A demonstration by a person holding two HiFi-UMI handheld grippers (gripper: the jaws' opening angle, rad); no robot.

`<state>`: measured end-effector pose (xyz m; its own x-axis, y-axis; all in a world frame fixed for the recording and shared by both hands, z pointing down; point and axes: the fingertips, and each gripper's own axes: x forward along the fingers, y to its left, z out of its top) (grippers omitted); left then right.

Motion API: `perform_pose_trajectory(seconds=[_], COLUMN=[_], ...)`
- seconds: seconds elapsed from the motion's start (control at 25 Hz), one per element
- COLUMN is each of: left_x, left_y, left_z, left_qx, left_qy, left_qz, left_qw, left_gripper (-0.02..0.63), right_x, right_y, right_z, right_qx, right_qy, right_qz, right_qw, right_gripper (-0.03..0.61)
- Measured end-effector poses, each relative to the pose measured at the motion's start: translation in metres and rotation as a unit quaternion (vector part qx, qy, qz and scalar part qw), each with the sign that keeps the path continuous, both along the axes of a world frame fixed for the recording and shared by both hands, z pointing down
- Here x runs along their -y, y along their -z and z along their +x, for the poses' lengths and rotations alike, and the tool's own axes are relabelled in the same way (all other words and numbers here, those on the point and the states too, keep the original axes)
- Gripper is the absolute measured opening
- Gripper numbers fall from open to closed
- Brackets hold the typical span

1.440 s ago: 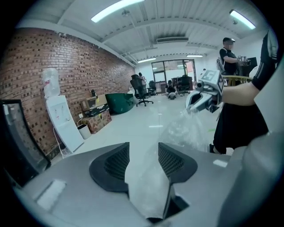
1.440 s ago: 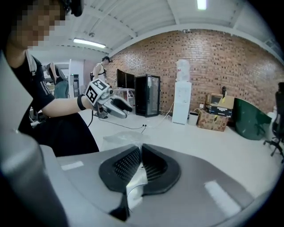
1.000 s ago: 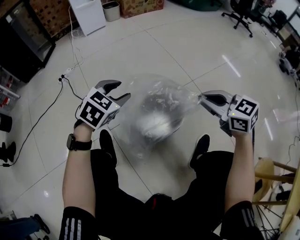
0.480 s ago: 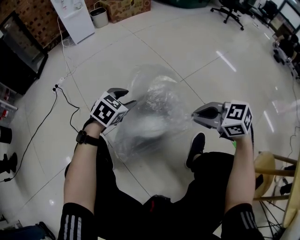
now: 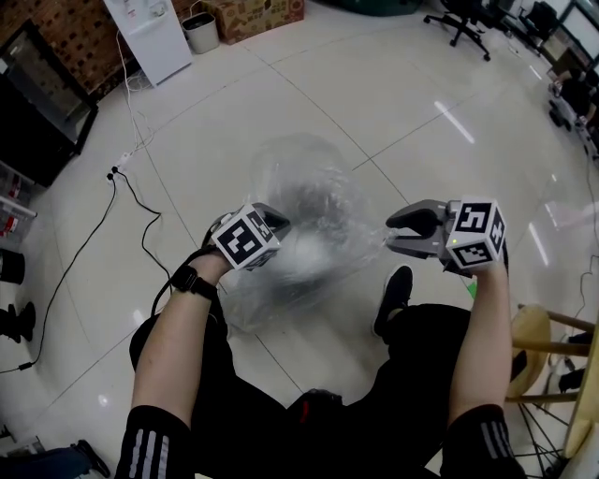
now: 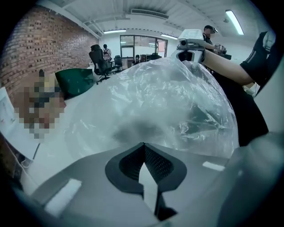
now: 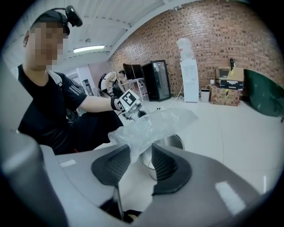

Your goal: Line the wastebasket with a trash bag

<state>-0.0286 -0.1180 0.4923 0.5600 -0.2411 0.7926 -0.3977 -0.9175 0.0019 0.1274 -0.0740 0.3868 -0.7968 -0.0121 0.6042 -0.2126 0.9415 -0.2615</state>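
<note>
A clear trash bag [image 5: 301,201] billows over the round metal wastebasket [image 7: 173,142] on the floor in front of my feet. My left gripper [image 5: 274,221] is at the bag's left side. Its jaws have just been closing and now meet, with the film [image 6: 168,106] pinched at their tips [image 6: 143,145]. My right gripper [image 5: 389,234] is at the bag's right corner. Its jaws have just been opening and now stand apart. A loose edge of the bag [image 7: 155,124] hangs between the pads [image 7: 114,166], which do not press on it.
A cable [image 5: 122,187] trails over the tiles at left. A white cabinet [image 5: 148,37], a small bin [image 5: 198,33] and a cardboard box [image 5: 257,14] stand at the back, with a black cabinet [image 5: 42,103] on the left. A wooden stool [image 5: 529,346] is close on my right.
The left gripper came down and to the right onto the bag and its jaws closed. The right gripper's jaws, shut on the bag's corner before, have parted.
</note>
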Motion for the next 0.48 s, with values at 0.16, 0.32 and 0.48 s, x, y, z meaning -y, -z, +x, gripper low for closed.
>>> perform_pose_trajectory(seconds=[0.16,0.32,0.48], left_x=[-0.018,-0.007,0.030], left_y=[-0.014,-0.011,0.013], left_z=[0.003,-0.007,-0.033], left_qx=[0.009,0.038,0.083], left_qy=[-0.031,-0.031,0.000], left_qz=[-0.027,0.019,0.125], left_qw=[0.9991,0.9986,0.9887], left_gripper=[-0.008,0.018,0.272], right_x=[0.012,0.011,-0.006], right_y=[0.015,0.003,-0.015], right_z=[0.008,0.009,0.011], right_qx=[0.039,0.019,-0.006], right_qy=[-0.017,-0.011,0.025], right_qz=[-0.013,-0.029,-0.059], right_qw=[0.999,0.999,0.998], right_gripper=[0.186,0.185,0.184])
